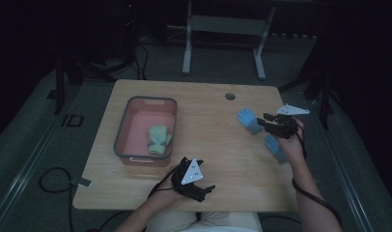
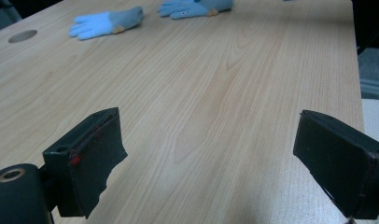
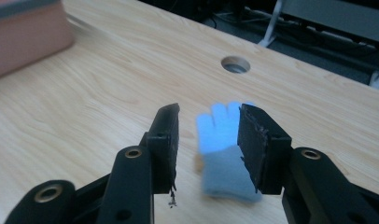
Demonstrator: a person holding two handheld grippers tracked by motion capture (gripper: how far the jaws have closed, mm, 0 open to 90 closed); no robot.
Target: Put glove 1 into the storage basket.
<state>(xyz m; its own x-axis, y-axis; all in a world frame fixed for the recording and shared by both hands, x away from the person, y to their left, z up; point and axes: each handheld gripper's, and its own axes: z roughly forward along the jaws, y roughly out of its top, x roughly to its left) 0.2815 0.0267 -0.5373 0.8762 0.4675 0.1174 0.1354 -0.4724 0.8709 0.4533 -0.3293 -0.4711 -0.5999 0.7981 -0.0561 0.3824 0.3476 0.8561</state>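
Two blue gloves lie flat on the right side of the wooden table. My right gripper hovers at the farther blue glove. In the right gripper view that glove sits in the gap of my right gripper. The jaws stand narrowed but apart, and the left jaw is clear of the cloth. The nearer blue glove lies under the right hand. My left gripper rests low near the table's front edge, and in its own view the jaws are wide open over bare wood.
A pink bin with a grey rim stands at the left and holds a pale green glove. A round cable hole is near the far edge. Both blue gloves lie far ahead in the left gripper view.
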